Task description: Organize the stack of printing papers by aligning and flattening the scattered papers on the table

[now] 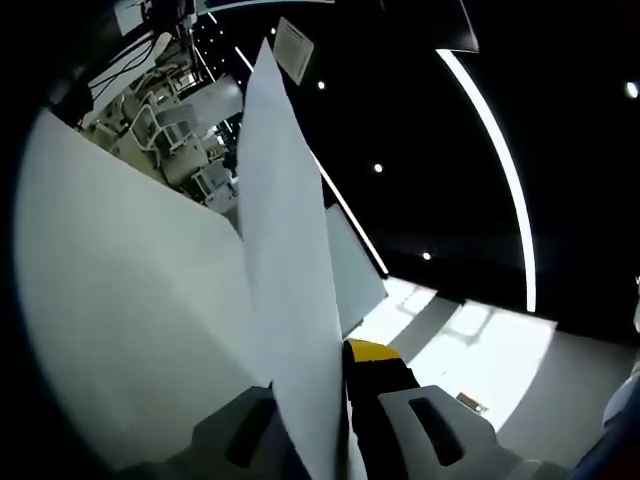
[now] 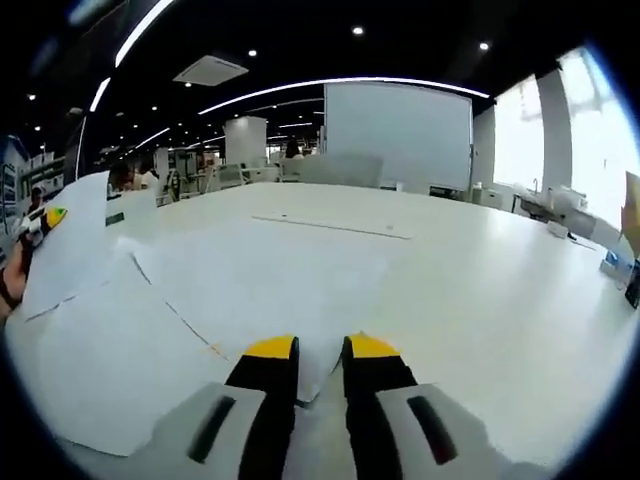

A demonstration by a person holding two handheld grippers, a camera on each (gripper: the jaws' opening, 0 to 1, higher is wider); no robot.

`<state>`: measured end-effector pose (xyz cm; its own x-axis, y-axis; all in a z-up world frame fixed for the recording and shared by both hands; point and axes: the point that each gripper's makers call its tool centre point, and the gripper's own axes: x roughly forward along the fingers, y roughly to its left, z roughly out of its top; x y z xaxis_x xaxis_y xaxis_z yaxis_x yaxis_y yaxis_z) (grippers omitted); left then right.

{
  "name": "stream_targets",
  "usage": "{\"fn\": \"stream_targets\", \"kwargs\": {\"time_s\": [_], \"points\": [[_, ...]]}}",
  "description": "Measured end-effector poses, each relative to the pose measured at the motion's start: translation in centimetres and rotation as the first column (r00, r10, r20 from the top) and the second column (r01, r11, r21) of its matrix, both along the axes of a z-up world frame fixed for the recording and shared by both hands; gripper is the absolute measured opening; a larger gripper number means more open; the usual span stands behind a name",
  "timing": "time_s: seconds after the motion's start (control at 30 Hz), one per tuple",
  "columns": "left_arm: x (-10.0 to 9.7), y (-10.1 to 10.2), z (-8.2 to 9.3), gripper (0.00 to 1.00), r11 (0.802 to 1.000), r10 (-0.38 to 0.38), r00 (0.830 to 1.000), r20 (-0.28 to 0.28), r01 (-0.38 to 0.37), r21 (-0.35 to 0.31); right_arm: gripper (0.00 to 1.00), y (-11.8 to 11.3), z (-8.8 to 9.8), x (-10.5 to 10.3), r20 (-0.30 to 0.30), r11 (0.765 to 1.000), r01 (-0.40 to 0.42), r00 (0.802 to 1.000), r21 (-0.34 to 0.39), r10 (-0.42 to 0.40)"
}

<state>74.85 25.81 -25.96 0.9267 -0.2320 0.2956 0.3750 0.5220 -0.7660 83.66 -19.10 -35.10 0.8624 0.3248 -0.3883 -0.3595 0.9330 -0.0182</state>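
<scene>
One white sheet (image 1: 290,290) upright, pinched in left claw (image 1: 340,400).

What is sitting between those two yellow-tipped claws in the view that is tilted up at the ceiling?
A sheet of white paper. In the left gripper view it rises from between the left gripper's jaws, which are closed on its lower edge.

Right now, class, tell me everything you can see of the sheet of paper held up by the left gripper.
The sheet of paper is plain white, thin and unmarked. It stands on edge, rising from between the jaws of the left gripper, which pinch its lower part. Another white sheet lies behind it. In the right gripper view, a raised sheet is seen at the table's left side.
</scene>
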Motion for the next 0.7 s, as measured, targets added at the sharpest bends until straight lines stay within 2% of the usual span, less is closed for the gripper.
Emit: {"fn": "stream_targets", "kwargs": {"time_s": [0.07, 0.3, 0.7], "points": [[0.01, 0.04, -0.01, 0.06, 1.0, 0.0, 1.0, 0.0, 0.0, -0.002, 0.04, -0.22, -0.02, 0.08, 0.004, 1.0, -0.004, 1.0, -0.015, 0.004], [0.07, 0.25, -0.06, 0.06, 1.0, -0.001, 1.0, 0.001, 0.001, -0.008, 0.0, -0.43, 0.09, 0.31, 0.006, 1.0, -0.008, 1.0, -0.012, 0.008], [0.04, 0.26, -0.07, 0.06, 1.0, 0.0, 1.0, 0.001, 0.0, -0.01, 0.0, -0.8, 0.94, 0.3, 0.022, 0.999, 0.002, 1.0, 0.041, -0.003]]}}
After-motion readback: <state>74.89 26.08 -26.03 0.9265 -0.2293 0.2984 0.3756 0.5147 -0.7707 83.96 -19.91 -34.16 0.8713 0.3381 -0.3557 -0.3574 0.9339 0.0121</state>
